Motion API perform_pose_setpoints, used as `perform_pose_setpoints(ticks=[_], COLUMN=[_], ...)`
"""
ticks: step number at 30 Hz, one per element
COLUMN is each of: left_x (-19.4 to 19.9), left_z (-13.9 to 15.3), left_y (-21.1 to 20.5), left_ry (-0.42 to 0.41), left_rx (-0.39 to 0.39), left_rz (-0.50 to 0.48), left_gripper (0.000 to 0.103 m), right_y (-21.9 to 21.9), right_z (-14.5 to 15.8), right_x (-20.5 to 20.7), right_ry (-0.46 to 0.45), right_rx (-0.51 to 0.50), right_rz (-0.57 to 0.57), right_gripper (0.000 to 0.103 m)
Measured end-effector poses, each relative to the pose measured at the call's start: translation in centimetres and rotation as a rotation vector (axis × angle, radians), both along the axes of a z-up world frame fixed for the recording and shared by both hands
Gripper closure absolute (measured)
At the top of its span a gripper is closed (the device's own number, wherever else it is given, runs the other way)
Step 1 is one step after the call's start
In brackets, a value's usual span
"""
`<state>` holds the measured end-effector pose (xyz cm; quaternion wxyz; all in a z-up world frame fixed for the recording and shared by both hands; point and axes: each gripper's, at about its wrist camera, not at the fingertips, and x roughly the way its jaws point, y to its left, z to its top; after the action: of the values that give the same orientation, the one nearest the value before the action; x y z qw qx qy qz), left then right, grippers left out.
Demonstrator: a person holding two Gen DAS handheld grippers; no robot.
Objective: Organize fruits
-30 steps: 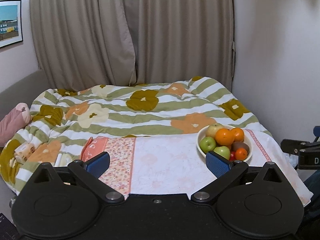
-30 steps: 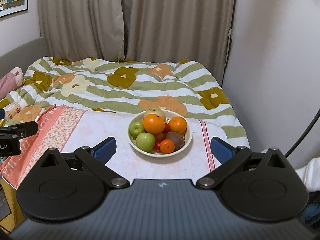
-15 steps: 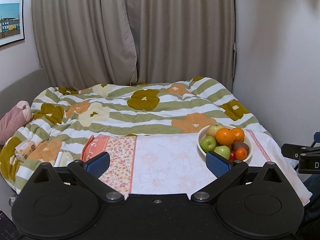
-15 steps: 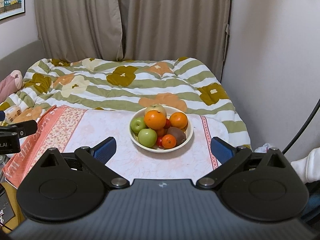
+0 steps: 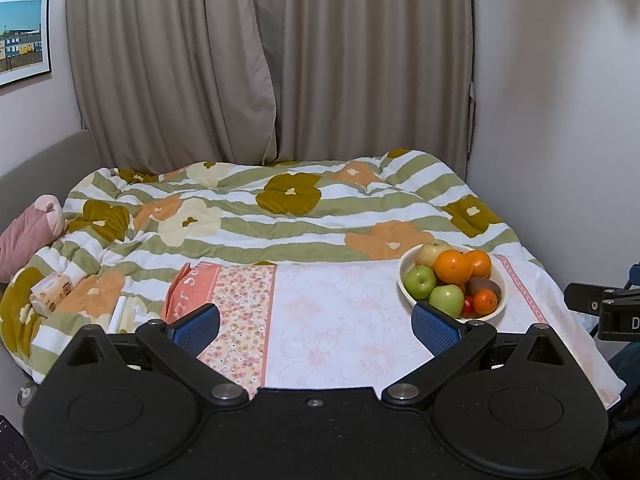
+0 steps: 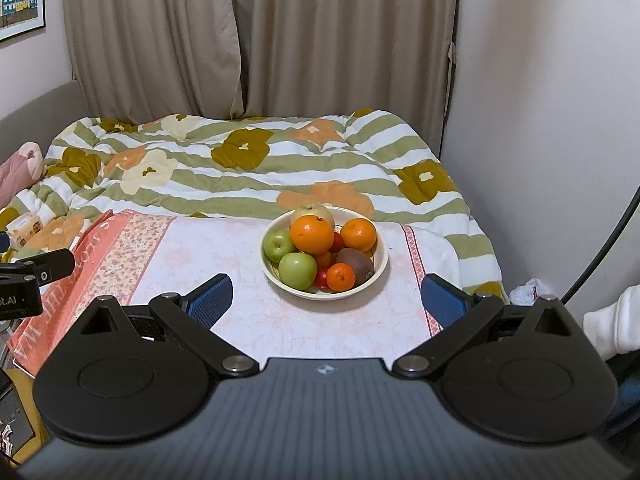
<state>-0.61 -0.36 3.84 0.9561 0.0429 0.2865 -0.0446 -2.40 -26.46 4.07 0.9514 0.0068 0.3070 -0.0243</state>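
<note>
- Here, a cream bowl [image 6: 379, 266] piled with fruit, set on a pale floral cloth [image 6: 224, 256] spread over the desk, in front of a bed with a striped flower quilt [image 6: 248, 168].
- In the bowl: one large orange [image 6: 311, 235] on top near the middle, a second orange [image 6: 358, 235] to its right, a small mandarin [image 6: 340, 277] at the front.
- Two green apples on the left side, one behind [image 6: 279, 245] and one in front [image 6: 297, 270], touching each other; a yellowish apple [image 6: 312, 213] at the back edge.
- A brown kiwi [image 6: 355, 265] on the right front, just beside the mandarin; small red fruits [image 6: 322, 278] half hidden between the others (kind not possible to tell).
- Right tongs [image 6: 326, 300] spread wide and holding nothing, hovering before the bowl, the bowl seen between the two blue pads [image 6: 210, 300].
- Left tongs [image 5: 316, 326] also wide apart and without any load, held over the middle of the cloth; same bowl [image 5: 404, 276] to the right, near the right pad [image 5: 434, 326].
- Beyond the desk: beige curtains [image 5: 272, 60], a framed picture [image 5: 24, 36] on the left wall, a pink plush [image 5: 28, 236] and a small tissue pack [image 5: 52, 294] on the left part of the quilt.
</note>
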Motion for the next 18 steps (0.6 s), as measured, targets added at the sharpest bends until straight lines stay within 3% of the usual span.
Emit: perform_pose_setpoints(ticks=[18], left_x=[0.45], left_z=[-0.16], left_y=[0.66], left_ry=[0.009], left_rx=[-0.001], left_rz=[0.001], left_gripper=[0.000], right_y=[0.21], right_z=[-0.03], right_x=[0.09], right_ry=[0.005], right_rx=[0.001], right_rz=[0.000], right_gripper=[0.000])
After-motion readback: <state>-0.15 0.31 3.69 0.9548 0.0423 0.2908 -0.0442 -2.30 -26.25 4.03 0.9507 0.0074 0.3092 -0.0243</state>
